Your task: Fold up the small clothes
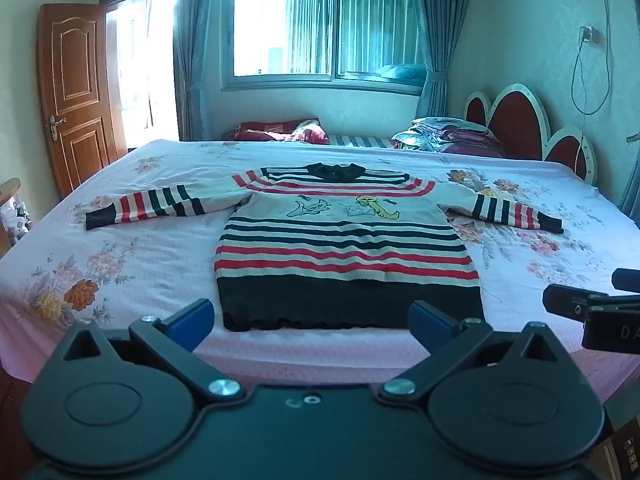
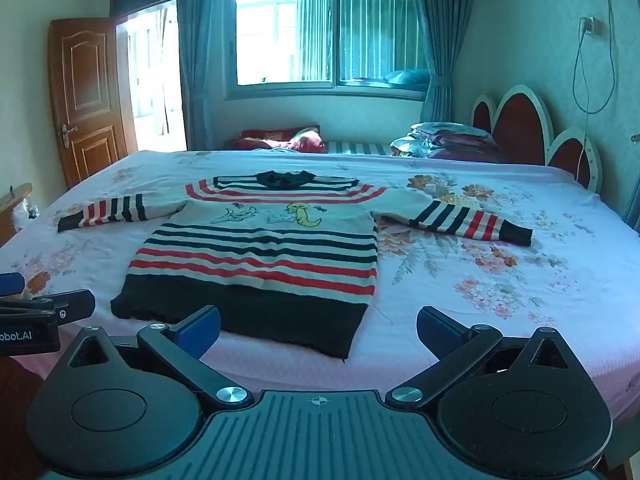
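A striped sweater [image 1: 344, 248] lies flat and face up on the bed [image 1: 140, 264], spread over the floral sheet with both sleeves stretched out sideways toward the left and right edges; its dark collar points to the far edge by the window [image 1: 320, 28], and its broad dark hem lies nearest the near edge; two cartoon figures show on the pale chest band between the stripes.

The left tongs [image 1: 310, 326] hang just off the near edge, wide apart and holding nothing; in the left wrist view the dark hem shows between and just beyond the blue fingertips [image 1: 196, 322], apart from them.

The right tongs [image 2: 318, 332] are likewise spread wide and empty, over the near edge; in the right wrist view the sweater sits ahead and to the left, its near right hem corner showing between the blue pads, not touching either; the right sleeve cuff lies well ahead toward the right edge.

Folded bedding [image 1: 448, 138] is stacked at the far right corner by the headboard [image 1: 532, 120]; a wooden door [image 1: 76, 100] stands open on the left.
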{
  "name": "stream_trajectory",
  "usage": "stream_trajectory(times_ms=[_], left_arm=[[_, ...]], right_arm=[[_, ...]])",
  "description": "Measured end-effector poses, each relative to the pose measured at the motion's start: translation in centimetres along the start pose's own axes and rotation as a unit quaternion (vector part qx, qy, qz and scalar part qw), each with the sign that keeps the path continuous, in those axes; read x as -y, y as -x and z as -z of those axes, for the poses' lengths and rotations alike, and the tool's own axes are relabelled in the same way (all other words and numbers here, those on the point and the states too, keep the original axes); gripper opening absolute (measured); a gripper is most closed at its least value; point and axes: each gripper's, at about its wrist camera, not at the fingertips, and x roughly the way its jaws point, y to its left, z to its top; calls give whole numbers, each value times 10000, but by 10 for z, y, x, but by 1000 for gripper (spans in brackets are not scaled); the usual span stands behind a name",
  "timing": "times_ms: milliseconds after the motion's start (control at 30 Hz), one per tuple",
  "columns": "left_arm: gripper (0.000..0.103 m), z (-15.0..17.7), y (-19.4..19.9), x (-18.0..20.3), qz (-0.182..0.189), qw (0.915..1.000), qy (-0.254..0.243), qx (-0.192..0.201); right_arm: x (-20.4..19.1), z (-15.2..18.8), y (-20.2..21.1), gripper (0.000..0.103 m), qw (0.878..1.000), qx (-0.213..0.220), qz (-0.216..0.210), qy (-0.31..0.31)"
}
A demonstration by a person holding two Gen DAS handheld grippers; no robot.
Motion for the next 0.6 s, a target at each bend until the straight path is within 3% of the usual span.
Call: stream_trajectory(times_ms=[600], left_arm=[[103,-6,2,-2,15,10000,-15,-41]], right_arm=[[1,-4,2,103,10000,42,-1,10]])
